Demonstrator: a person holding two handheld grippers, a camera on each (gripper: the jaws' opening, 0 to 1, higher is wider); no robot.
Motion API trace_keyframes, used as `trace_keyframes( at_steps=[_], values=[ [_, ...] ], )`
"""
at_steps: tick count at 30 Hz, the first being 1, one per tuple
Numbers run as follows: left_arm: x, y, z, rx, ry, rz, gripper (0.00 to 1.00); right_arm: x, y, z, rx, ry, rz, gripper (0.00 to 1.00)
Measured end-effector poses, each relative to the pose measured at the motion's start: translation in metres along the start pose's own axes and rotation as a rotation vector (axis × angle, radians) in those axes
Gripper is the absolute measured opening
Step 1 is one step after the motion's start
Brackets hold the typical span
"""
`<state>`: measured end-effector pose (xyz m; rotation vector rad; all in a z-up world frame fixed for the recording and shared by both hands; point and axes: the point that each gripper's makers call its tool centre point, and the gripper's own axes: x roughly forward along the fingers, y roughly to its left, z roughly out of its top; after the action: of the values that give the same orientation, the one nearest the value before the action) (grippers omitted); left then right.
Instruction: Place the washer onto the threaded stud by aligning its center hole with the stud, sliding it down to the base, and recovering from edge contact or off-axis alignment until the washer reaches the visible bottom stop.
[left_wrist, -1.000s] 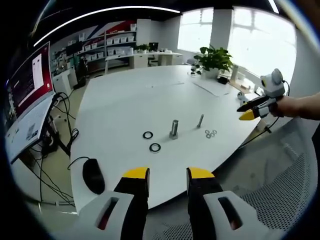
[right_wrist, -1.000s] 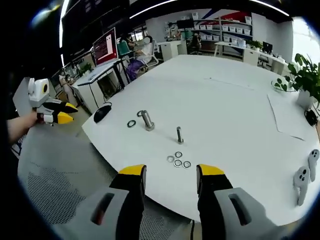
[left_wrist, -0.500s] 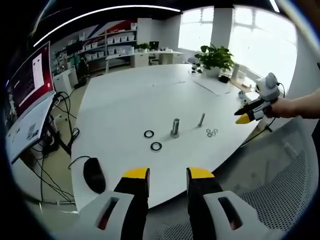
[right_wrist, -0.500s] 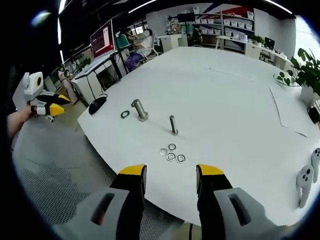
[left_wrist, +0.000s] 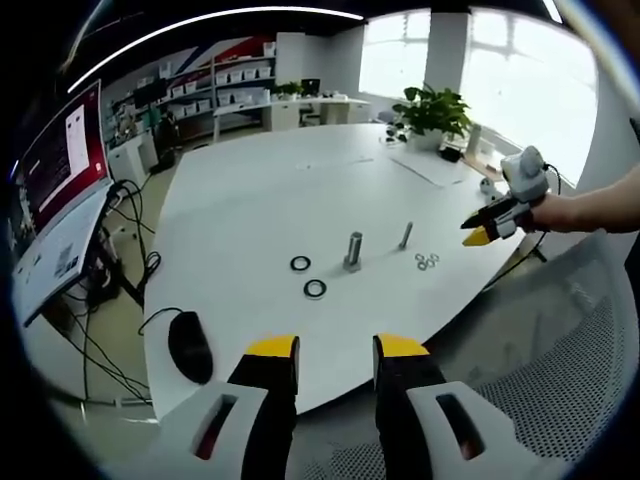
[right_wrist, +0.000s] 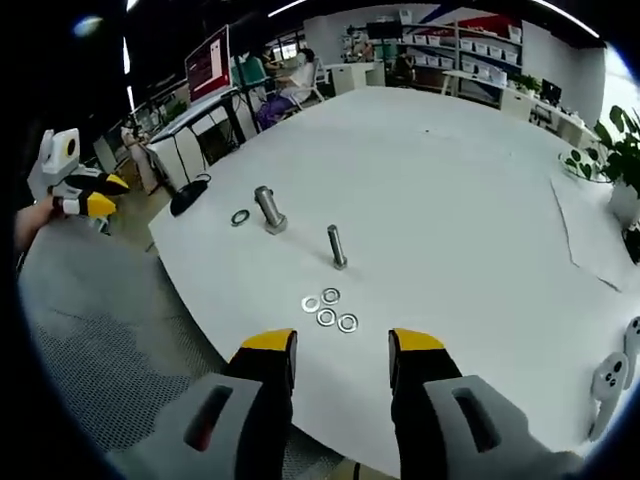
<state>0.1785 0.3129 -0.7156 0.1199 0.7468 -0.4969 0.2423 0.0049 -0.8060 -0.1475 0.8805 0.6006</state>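
1. Worktop (left_wrist: 250, 200), white and wide, takes the middle of the left gripper view; its near edge runs across the lower part of the frame, above the jaws.
2. Left hand-held gripper (left_wrist: 336, 350) rises from the bottom centre of the left gripper view; its two yellow-tipped jaws stand apart with nothing between them; it also shows at the left edge of the right gripper view (right_wrist: 95, 195), held in a hand (right_wrist: 35, 215) off the worktop.
3. Right hand-held gripper (right_wrist: 340, 345) rises from the bottom centre of the right gripper view; its jaws are apart and hold nothing; in the left gripper view it comes in at the right edge (left_wrist: 480, 228), beyond the worktop's edge.
4. Small washers (right_wrist: 328, 307), four of them, lie close together on the worktop just above the right jaws in the right gripper view; in the left gripper view they sit right of centre (left_wrist: 426, 262).
5. Thin threaded stud (right_wrist: 336, 246) stands upright just above the washers; it carries no washer.
6. Thicker bolt (right_wrist: 267, 209) stands to the upper left of the stud; a dark ring (right_wrist: 240, 217) lies just beside it; the left gripper view shows two such rings (left_wrist: 308, 276).
7. Computer mouse (left_wrist: 190, 347) lies at the lower left edge of the worktop; a potted plant (left_wrist: 432, 110) stands at the far side, upper right.
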Motion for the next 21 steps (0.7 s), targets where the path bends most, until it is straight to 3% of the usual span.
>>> trace_keyframes(
  at_steps=[11, 13, 15, 21],
  values=[
    [0.0, 0.0, -0.003, 0.0, 0.016, 0.003, 0.28, 0.028, 0.003, -0.016, -0.075, 0.049, 0.037, 0.32],
    [0.001, 0.0, -0.003, 0.003, 0.019, 0.002, 0.28, 0.032, 0.002, -0.023, -0.061, 0.077, 0.051, 0.31],
    [0.001, 0.0, -0.004, 0.006, 0.022, 0.0, 0.28, 0.035, 0.007, -0.021, 0.007, 0.047, 0.08, 0.3],
    [0.0, 0.0, -0.002, 0.003, 0.012, 0.004, 0.28, 0.04, 0.001, -0.021, -0.064, 0.072, 0.063, 0.28]
  ],
)
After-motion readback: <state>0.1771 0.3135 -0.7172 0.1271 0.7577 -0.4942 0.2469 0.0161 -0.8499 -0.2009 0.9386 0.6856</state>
